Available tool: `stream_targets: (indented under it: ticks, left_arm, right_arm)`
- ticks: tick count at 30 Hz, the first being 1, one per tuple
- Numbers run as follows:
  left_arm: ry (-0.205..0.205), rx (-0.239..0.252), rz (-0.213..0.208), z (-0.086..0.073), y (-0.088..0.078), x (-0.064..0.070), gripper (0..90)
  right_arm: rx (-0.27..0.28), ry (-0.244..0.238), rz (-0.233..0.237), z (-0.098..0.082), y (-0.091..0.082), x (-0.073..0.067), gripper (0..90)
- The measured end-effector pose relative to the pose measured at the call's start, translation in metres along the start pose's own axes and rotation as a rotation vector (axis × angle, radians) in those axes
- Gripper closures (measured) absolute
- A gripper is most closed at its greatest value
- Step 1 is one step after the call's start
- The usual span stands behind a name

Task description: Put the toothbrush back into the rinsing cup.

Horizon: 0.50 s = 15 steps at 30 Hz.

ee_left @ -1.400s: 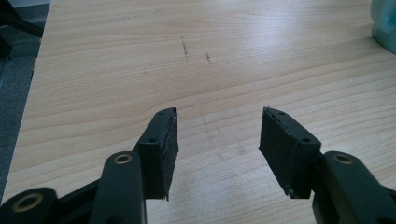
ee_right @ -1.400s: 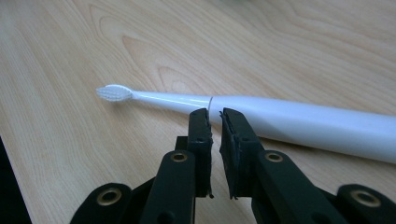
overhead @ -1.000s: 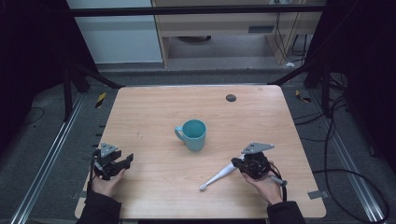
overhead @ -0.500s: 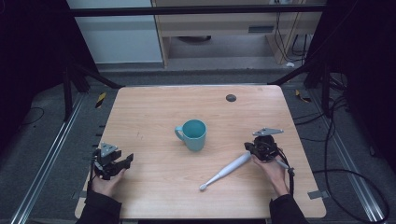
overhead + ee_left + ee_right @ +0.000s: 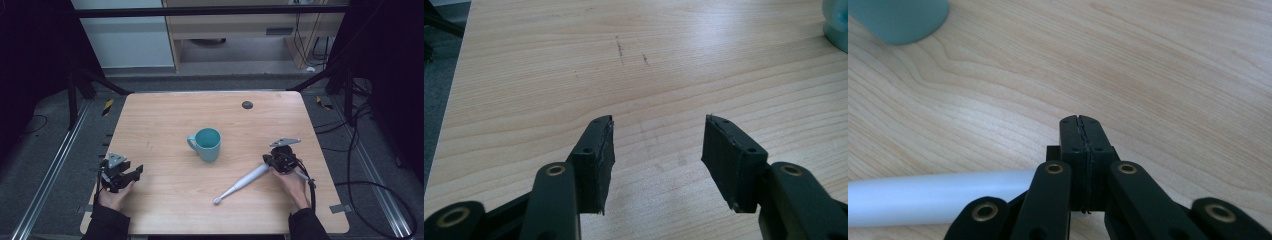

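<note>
While the left claw (image 5: 131,173) rests apart beside the mug (image 5: 206,144), the right claw (image 5: 1081,131), shut empty against the white stick (image 5: 243,179), must reopen to grasp it.

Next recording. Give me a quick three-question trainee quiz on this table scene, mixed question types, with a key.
1. True or false: the right gripper has its fingers wide apart.
2. Fill in: in the high view, the teal mug has its handle pointing to the ___.
3. Which thing lies closest to the right gripper? A. white wand B. teal mug C. dark disc

Key: 1 false; 2 left; 3 A
</note>
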<state>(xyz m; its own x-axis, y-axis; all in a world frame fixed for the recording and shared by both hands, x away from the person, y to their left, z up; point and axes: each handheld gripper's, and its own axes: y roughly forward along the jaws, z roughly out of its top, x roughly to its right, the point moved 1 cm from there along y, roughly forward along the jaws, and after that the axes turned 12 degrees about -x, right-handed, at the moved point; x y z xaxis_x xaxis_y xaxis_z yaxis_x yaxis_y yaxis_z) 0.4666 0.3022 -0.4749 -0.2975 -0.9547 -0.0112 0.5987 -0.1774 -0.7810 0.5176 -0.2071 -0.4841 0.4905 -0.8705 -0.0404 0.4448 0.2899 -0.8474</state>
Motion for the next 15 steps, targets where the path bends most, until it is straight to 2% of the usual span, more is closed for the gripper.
stream_targets:
  ticks: [15]
  left_arm:
    - [0.003, 0.001, -0.003, 0.0001, -0.0006, 0.0006, 46.2]
  right_arm:
    - [-0.025, -0.013, -0.014, -0.0103, -0.0070, -0.0001, 90.0]
